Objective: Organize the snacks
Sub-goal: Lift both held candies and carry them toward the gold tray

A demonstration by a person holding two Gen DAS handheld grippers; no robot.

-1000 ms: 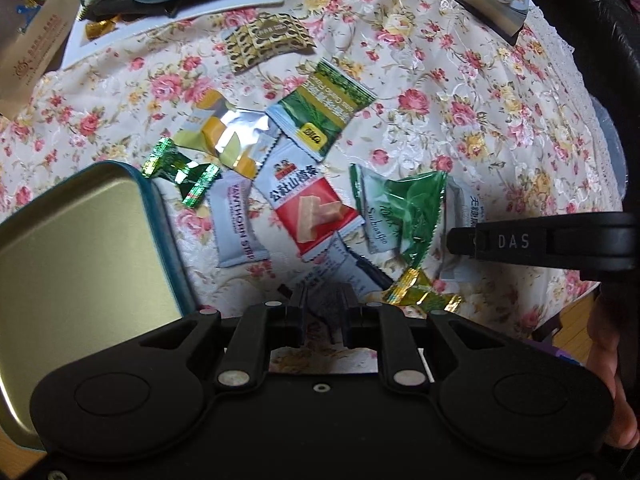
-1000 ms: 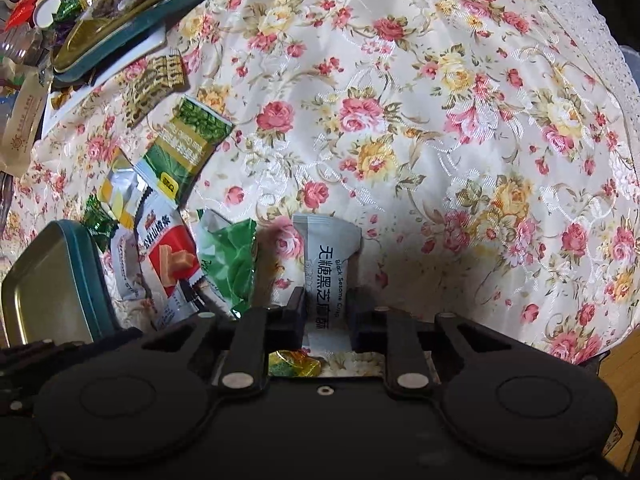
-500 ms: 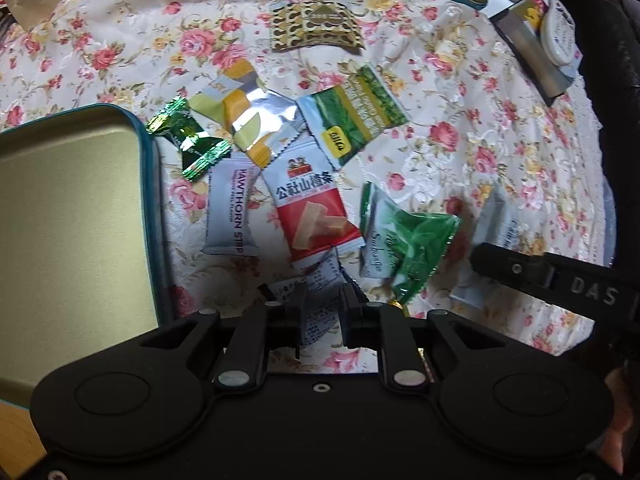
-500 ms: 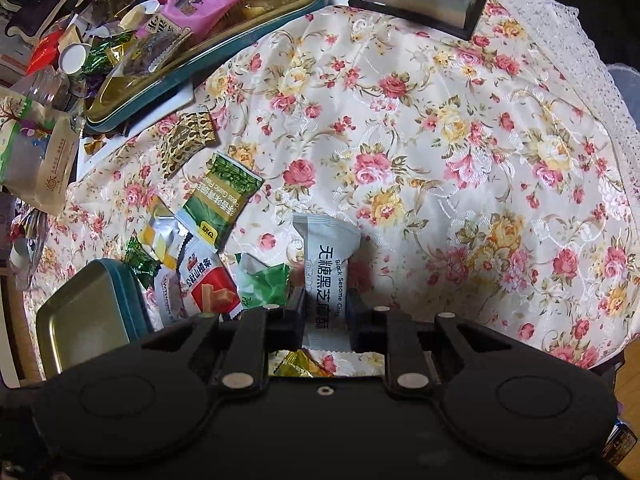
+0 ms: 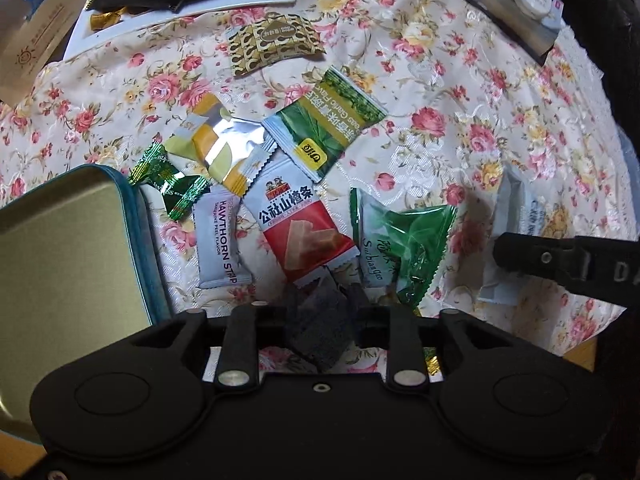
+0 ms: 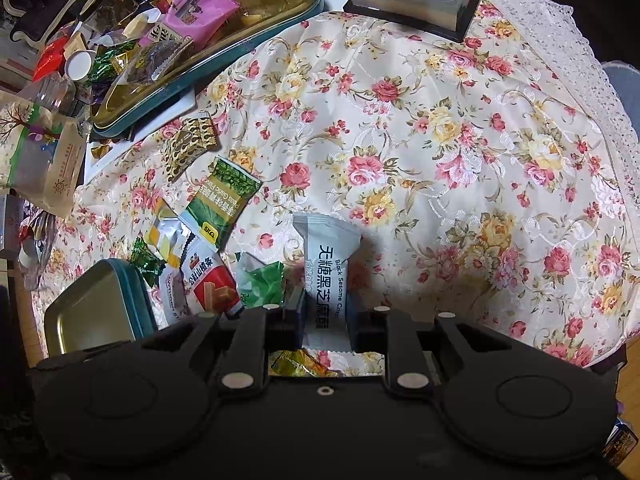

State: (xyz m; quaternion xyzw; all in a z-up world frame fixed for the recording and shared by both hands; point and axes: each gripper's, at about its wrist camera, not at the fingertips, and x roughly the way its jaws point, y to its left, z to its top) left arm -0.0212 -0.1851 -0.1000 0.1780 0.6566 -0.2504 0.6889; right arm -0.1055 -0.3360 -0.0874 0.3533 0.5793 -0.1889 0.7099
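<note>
My right tongs (image 6: pixel 324 320) gripped the white sesame packet (image 6: pixel 326 264) firmly, lifted clear of the cloth for sorting. My left tongs (image 5: pixel 320 312) were opening around a dark packet (image 5: pixel 316 324), beside the red packet (image 5: pixel 300 232), near the empty tin (image 5: pixel 144 248).

The surface is covered by a cream cloth (image 6: pixel 440 128) printed with pink and yellow roses, glossy where light catches its woven pattern. A white lace edge (image 6: pixel 560 28) runs along the cloth at the upper right of the right wrist view. Beyond it, at the far right, something dark (image 5: pixel 608 28) rises, too shadowed to identify. Orange-brown wooden floor (image 5: pixel 582 354) shows at the lower right of the left wrist view. Lighting is warm and dim, with soft shadows on the cloth.
</note>
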